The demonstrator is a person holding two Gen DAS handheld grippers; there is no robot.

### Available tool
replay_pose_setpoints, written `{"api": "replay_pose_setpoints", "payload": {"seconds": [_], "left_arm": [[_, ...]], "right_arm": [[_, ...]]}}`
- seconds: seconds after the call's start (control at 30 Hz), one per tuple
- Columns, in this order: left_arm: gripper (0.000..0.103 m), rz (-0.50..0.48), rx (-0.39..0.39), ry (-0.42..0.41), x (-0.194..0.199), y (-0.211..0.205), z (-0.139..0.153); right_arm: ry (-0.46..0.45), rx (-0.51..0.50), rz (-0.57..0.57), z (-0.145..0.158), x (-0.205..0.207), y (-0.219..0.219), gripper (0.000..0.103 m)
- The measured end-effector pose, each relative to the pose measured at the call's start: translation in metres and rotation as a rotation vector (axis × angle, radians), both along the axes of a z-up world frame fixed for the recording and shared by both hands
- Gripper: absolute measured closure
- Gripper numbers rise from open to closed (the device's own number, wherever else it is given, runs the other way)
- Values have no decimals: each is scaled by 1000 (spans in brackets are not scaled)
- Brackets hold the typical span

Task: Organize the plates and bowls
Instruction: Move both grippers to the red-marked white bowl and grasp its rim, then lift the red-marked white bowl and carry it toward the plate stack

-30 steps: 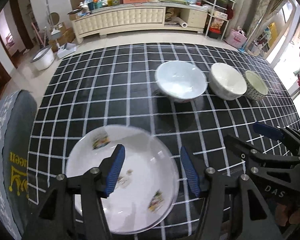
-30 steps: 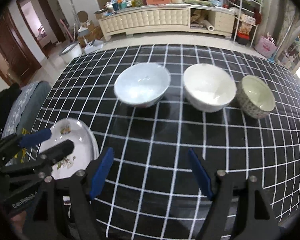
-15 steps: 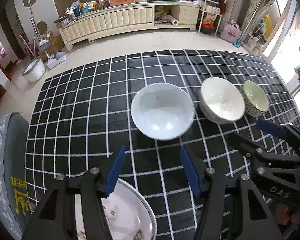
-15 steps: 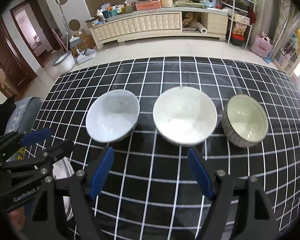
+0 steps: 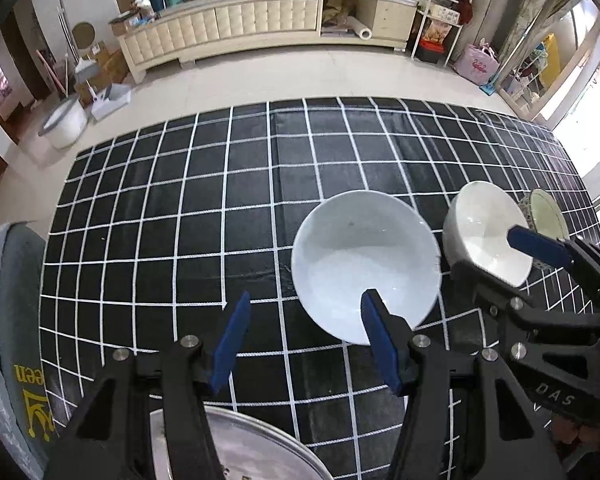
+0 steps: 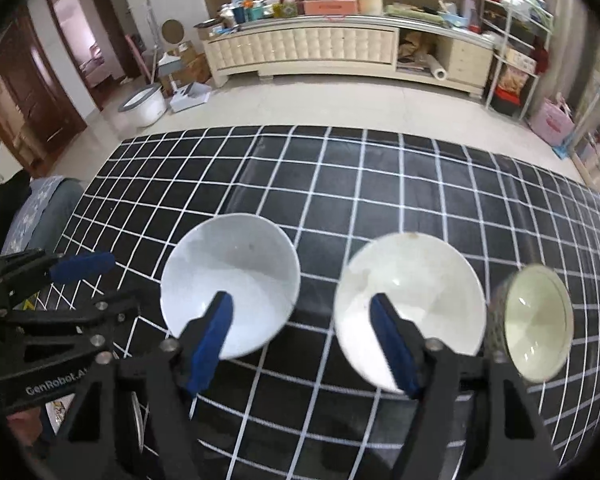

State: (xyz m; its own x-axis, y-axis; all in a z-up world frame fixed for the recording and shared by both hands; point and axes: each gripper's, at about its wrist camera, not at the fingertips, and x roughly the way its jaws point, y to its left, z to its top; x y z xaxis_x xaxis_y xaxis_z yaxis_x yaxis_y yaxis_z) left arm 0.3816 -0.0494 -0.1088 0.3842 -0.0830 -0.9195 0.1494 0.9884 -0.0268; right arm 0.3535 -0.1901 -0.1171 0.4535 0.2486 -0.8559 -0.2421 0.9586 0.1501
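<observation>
Three bowls stand in a row on the black checked table (image 5: 180, 200): a pale blue bowl (image 5: 364, 260) (image 6: 236, 280), a white bowl (image 5: 484, 232) (image 6: 416, 292) and a small patterned bowl (image 5: 544, 212) (image 6: 540, 320). A white plate (image 5: 252, 452) lies at the near edge under my left gripper. My left gripper (image 5: 304, 340) is open and empty, its right finger over the blue bowl's near rim. My right gripper (image 6: 304, 340) is open and empty, above the gap between the blue and white bowls.
A grey cushioned chair (image 5: 8, 320) stands at the table's left side. A long cream sideboard (image 5: 240, 28) with clutter and a shelf rack (image 6: 512, 48) stand beyond the table across the floor. A white bucket (image 5: 66, 120) is on the floor.
Both grippers moved forward toward the bowls, which now look larger and nearer. The plate slid to the bottom edge of the left view. Both grippers stayed open.
</observation>
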Motion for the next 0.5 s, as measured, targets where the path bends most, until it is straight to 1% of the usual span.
{"api": "replay_pose_setpoints", "payload": {"seconds": [0.07, 0.17, 0.23, 0.3, 0.37, 0.43, 0.5], "left_arm": [[48, 1, 13, 6, 6, 2, -7], [49, 6, 9, 25, 12, 4, -16], [56, 26, 1, 31, 18, 7, -22], [57, 30, -6, 41, 23, 8, -26], [63, 25, 13, 62, 28, 8, -34], [70, 26, 26, 80, 32, 9, -40], [73, 22, 5, 93, 33, 10, -44]], "right_arm": [[15, 3, 10, -5, 7, 3, 38], [40, -16, 27, -14, 18, 10, 46], [42, -49, 41, -19, 24, 15, 50], [61, -51, 44, -23, 29, 16, 53], [70, -56, 59, -27, 32, 18, 58], [73, -65, 67, -31, 32, 19, 60], [98, -61, 66, -37, 34, 17, 67]]}}
